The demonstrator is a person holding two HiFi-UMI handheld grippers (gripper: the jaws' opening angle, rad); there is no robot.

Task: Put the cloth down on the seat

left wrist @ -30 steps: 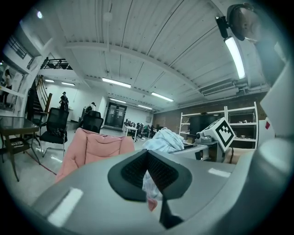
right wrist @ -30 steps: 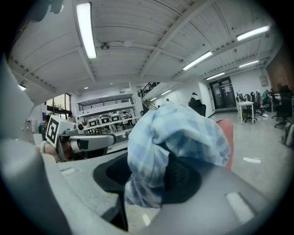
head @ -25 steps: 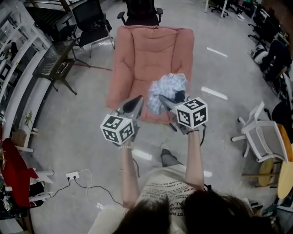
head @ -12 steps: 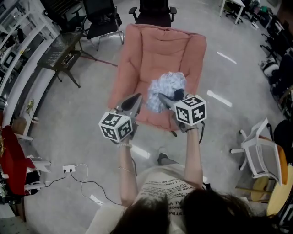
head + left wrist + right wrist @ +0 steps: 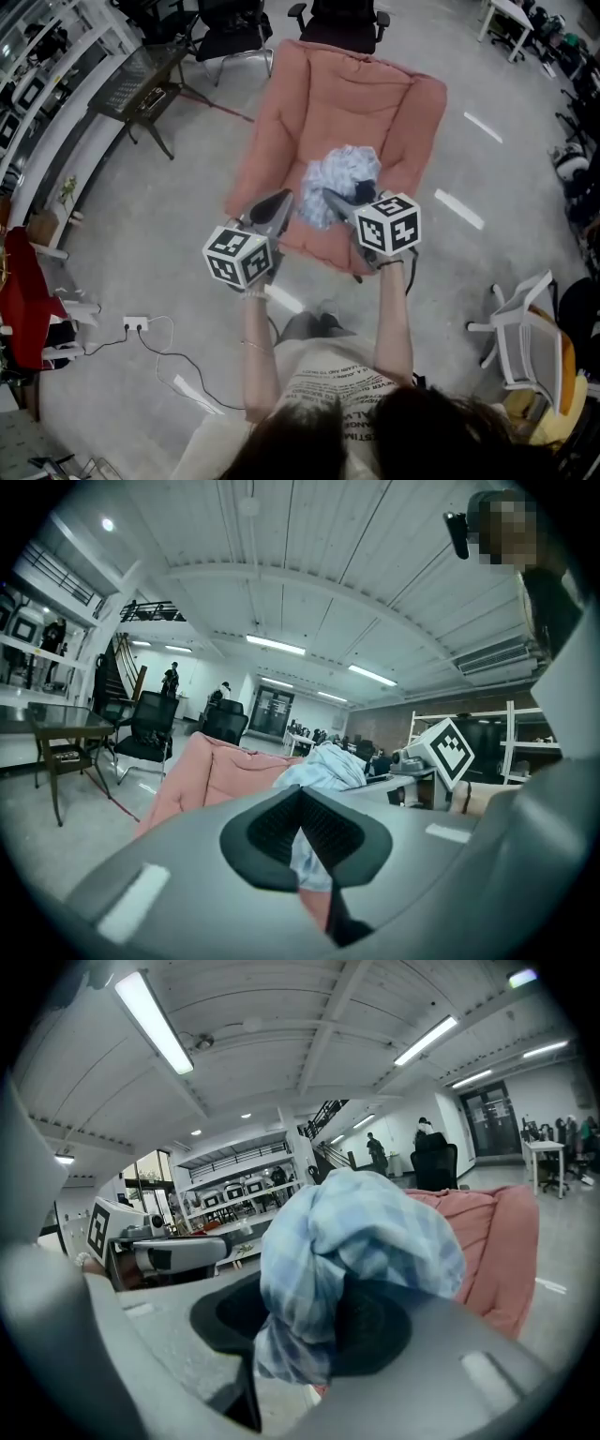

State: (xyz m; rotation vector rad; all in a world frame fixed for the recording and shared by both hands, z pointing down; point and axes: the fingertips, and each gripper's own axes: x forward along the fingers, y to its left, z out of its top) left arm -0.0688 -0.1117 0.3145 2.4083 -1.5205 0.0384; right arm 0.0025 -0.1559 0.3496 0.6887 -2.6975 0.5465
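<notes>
A crumpled light-blue checked cloth (image 5: pixel 342 173) hangs bunched over the front of a pink padded seat (image 5: pixel 319 103). My right gripper (image 5: pixel 330 197) is shut on the cloth, which bulges over its dark pads in the right gripper view (image 5: pixel 356 1241), with the seat (image 5: pixel 497 1232) behind. My left gripper (image 5: pixel 281 199) is just left of the cloth, over the seat's front left edge, shut with nothing held. In the left gripper view its tips (image 5: pixel 300 794) meet, and the cloth (image 5: pixel 323 766) and the seat (image 5: pixel 211 771) show beyond them.
Black office chairs (image 5: pixel 342 14) stand behind the seat. A dark table (image 5: pixel 145 80) and white shelving are at the far left. A white chair (image 5: pixel 525 333) stands at the right. A power strip with cable (image 5: pixel 136 323) lies on the grey floor at the left.
The seat has drawn closer and shifted right in the head view as the person steps toward it. Both grippers keep their pose, the right still holding the cloth.
</notes>
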